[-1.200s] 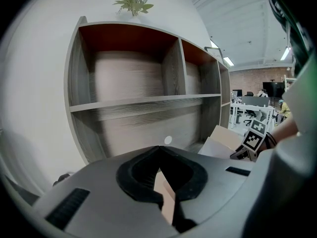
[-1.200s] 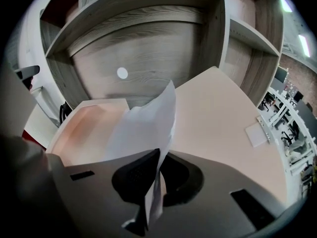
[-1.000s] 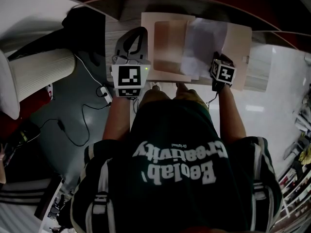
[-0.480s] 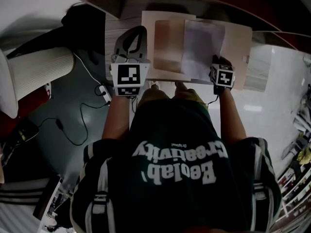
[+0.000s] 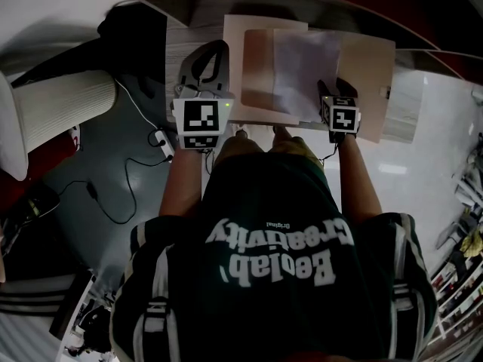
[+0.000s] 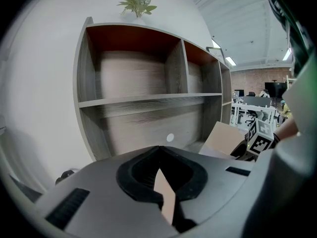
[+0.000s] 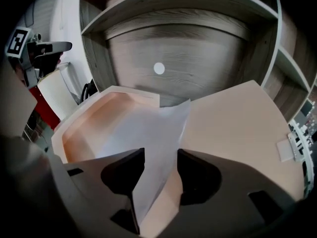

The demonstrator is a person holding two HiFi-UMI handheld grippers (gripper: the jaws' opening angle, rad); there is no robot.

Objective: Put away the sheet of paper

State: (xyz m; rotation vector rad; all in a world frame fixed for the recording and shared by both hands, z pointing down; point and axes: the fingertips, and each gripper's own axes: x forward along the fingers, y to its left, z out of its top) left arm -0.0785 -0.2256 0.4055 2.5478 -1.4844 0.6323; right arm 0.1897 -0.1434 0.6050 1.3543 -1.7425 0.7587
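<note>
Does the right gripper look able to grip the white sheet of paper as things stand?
Probably yes: the jaws of the right gripper have just been opening and stand apart with the white sheet of paper between them, above the open beige folder; nothing else fills the gap.

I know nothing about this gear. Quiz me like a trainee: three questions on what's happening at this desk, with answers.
1. True or false: the right gripper is clamped tight on the sheet of paper.
2. What does the left gripper pinch? A) the white sheet B) an edge of the beige folder C) nothing
3. Fill in: behind the folder stands a wooden ____.

Key:
1. False: its jaws have just opened, and the sheet stands loose between them.
2. B
3. shelf
</note>
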